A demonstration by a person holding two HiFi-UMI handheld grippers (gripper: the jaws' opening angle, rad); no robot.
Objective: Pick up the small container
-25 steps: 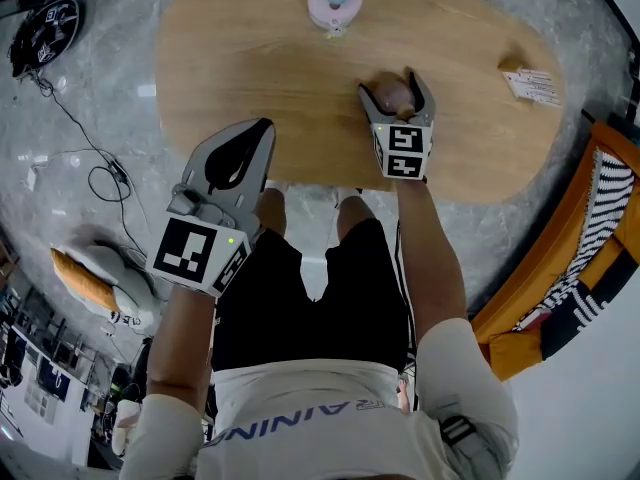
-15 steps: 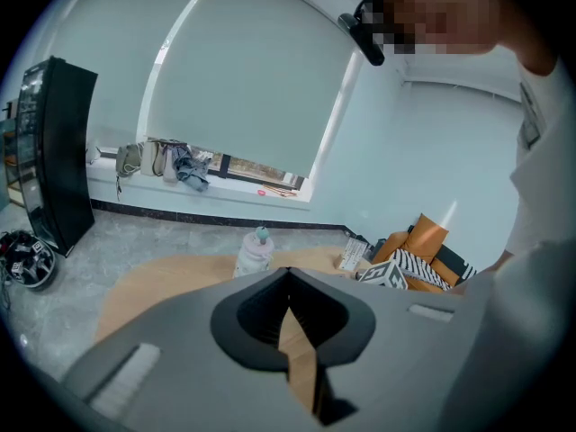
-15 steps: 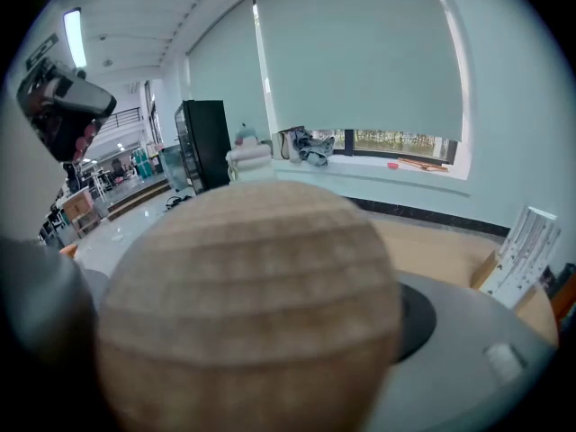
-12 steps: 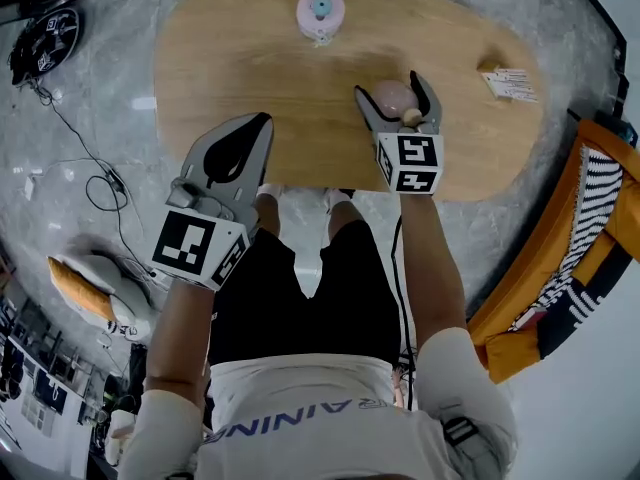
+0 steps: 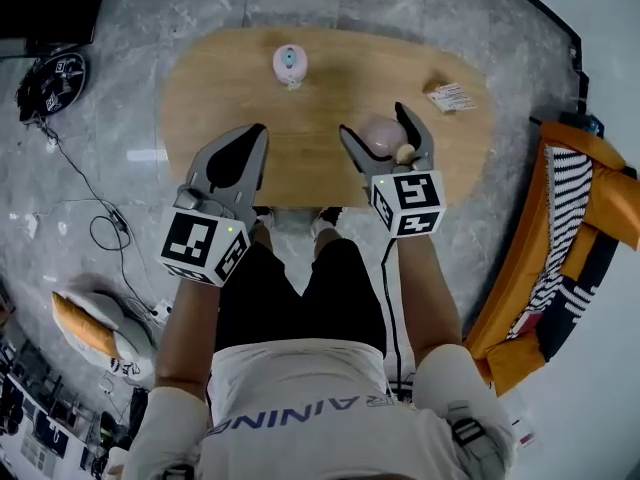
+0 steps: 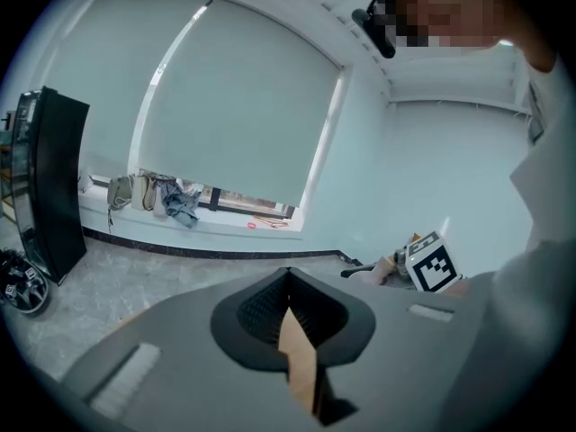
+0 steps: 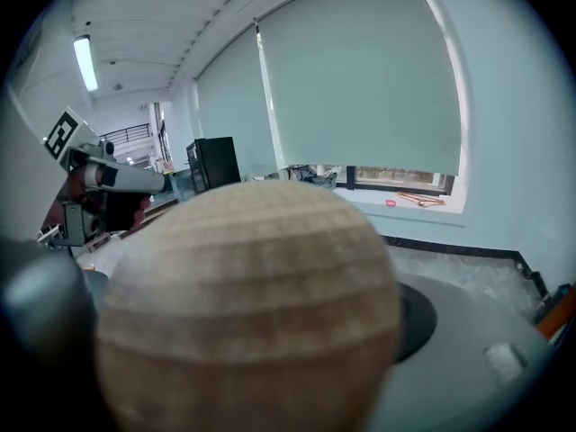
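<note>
A: Left side, head view?
B: Grey floor (image 5: 120, 168) with a loose cable (image 5: 100, 183), well apart from the table (image 5: 210, 88). The table's left edge is rounded, and the wood inside it is bare.

A: Left gripper?
B: The left gripper (image 5: 256, 133) sits over the table's near edge. Its own view shows the jaws together with nothing between them, and only a sliver of wood shows past the tips.

A: Middle?
B: 1 pink round item (image 5: 288, 63) stands near the far edge. There is bare wood between it and both grippers, and between the 2 grippers.

A: The task's thing?
B: The small container (image 5: 378, 136) is clamped in the right gripper (image 5: 374, 120), 1 jaw on each side, over the near right part of the table. Its wooden knob (image 7: 247, 304) fills the right gripper view. From above I cannot tell how far it is from the top.

A: Right edge?
B: A card (image 5: 452, 96) lies by the far right rim. A strip of floor separates that rim from an orange seat (image 5: 575, 158).
</note>
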